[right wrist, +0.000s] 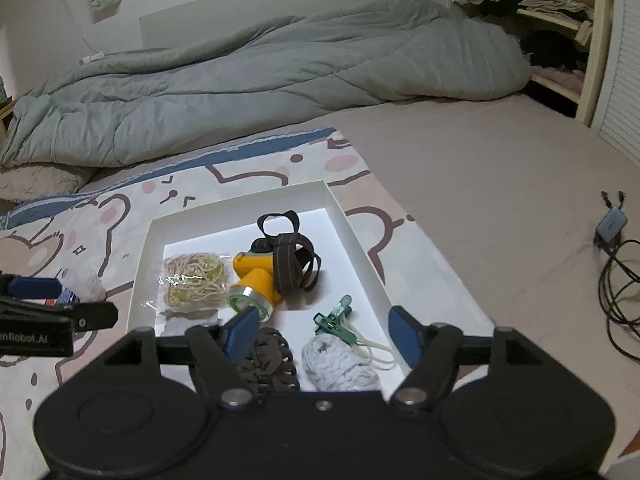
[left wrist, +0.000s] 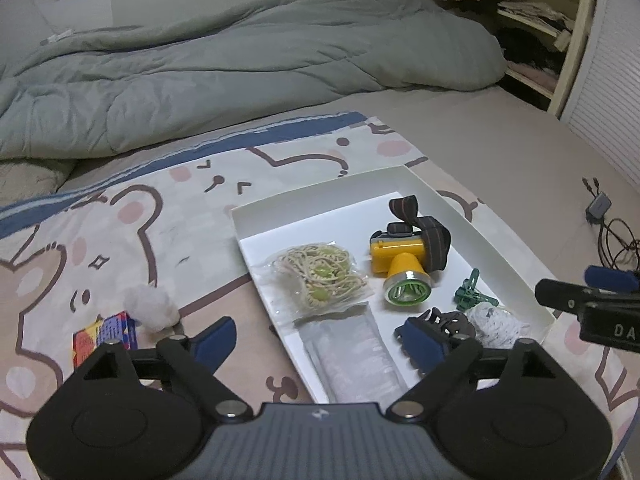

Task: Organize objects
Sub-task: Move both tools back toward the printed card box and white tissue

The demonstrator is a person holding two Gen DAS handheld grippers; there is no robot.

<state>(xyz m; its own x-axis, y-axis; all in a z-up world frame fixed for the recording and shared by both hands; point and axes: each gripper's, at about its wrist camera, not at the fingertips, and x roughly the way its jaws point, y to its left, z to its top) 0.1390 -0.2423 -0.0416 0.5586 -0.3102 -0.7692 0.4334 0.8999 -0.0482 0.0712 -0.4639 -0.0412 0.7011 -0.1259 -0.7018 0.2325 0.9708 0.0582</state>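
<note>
A white tray (left wrist: 492, 236) (right wrist: 352, 224) lies on a cartoon-print blanket. In it are a yellow headlamp (left wrist: 400, 264) (right wrist: 256, 276), a bagged beige cord (left wrist: 320, 276) (right wrist: 192, 276), a clear packet (left wrist: 356, 356), a green clip (left wrist: 470, 290) (right wrist: 336, 318), a dark hair claw (left wrist: 452, 320) (right wrist: 272, 360) and a white yarn bundle (left wrist: 496, 326) (right wrist: 340, 364). A white fluffy ball (left wrist: 150, 306) and a colourful small box (left wrist: 106, 334) lie left of the tray. My left gripper (left wrist: 320, 344) is open and empty over the tray's near-left edge. My right gripper (right wrist: 324, 334) is open and empty above the yarn.
A grey duvet (left wrist: 240, 60) (right wrist: 260, 72) is bunched across the bed behind. A charger with dark cables (left wrist: 600, 212) (right wrist: 612, 232) lies on the sheet at the right. Shelves with clothes (left wrist: 532, 20) (right wrist: 552, 12) stand at the far right.
</note>
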